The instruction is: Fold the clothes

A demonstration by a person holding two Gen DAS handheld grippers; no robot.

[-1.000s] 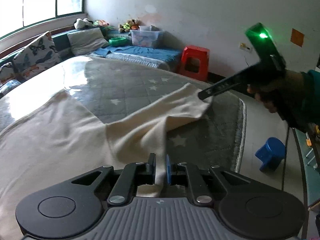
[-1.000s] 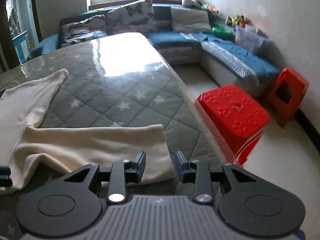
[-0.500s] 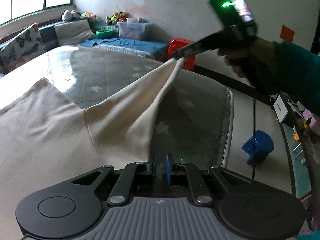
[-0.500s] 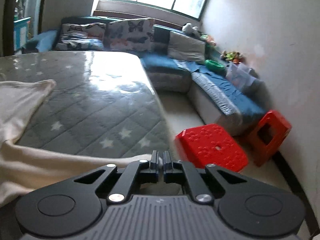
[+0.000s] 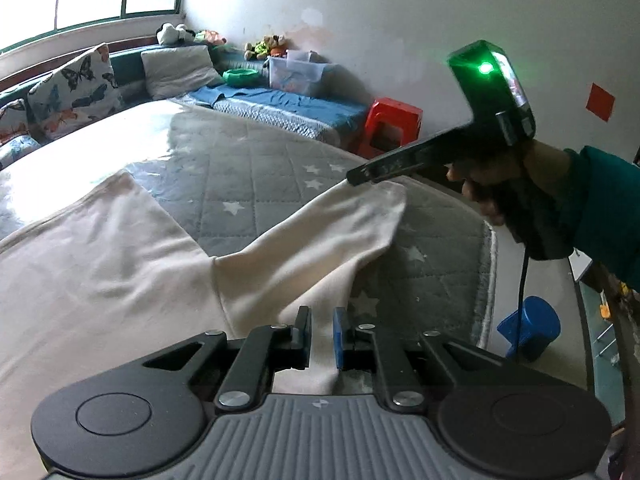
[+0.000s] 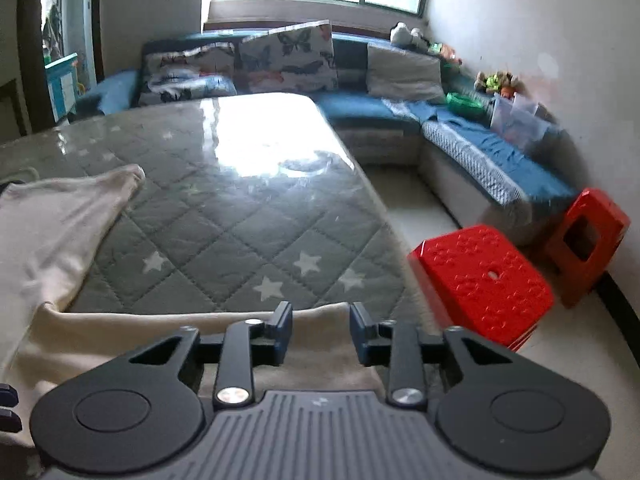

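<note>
Living room setup here: a grey quilted cover with white stars (image 6: 240, 232) is lying over a big table, with a shiny clear sheet glaring under the window light at the far end. A blue corner sofa (image 6: 360, 108) is wrapping around the far side and right wall, butterfly cushions (image 6: 288, 58) are leaning on it, and two red plastic stools (image 6: 484, 280) are sitting on the floor to the right, plus a small blue stool (image 5: 528, 330) nearer in.

The cream long-sleeve top (image 5: 100, 280) is lying on the near left part of the cover, its sleeve (image 5: 320, 248) running long-ways out to the right, cuff pointing at the table's right edge.

The left gripper (image 5: 321, 338) is sitting over the sleeve near the armpit, jaws slightly apart with cloth in the gap. The right gripper (image 6: 321, 334) is hovering at the cuff with jaws spread wide, not pinching anything.
</note>
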